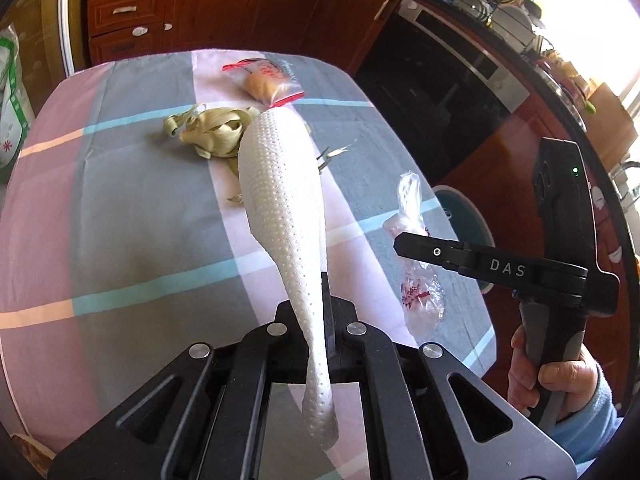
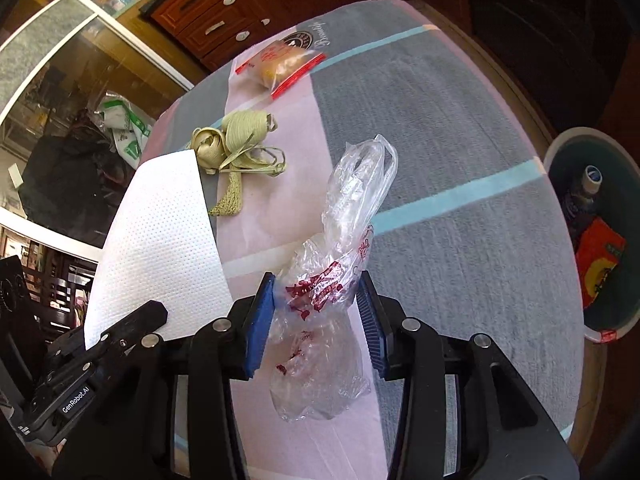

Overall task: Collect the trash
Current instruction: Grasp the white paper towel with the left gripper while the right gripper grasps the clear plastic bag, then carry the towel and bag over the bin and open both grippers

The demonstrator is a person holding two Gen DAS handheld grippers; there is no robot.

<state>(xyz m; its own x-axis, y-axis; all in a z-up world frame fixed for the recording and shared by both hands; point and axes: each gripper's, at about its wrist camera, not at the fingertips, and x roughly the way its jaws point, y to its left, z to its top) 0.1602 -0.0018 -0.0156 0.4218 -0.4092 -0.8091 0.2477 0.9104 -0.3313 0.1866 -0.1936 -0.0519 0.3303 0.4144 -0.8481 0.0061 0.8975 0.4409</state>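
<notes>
My left gripper is shut on a white dotted paper towel, held above the table; the towel also shows in the right wrist view. My right gripper is open, its blue pads on either side of a clear plastic bag with red print lying on the tablecloth; the pads look just apart from it. The bag also shows in the left wrist view, with the right gripper over it. Dried leaf strips and a red-edged snack bag lie farther back.
The table has a grey, pink and blue striped cloth. A round bin with trash inside stands on the floor to the right of the table. Wooden cabinets and an oven lie beyond.
</notes>
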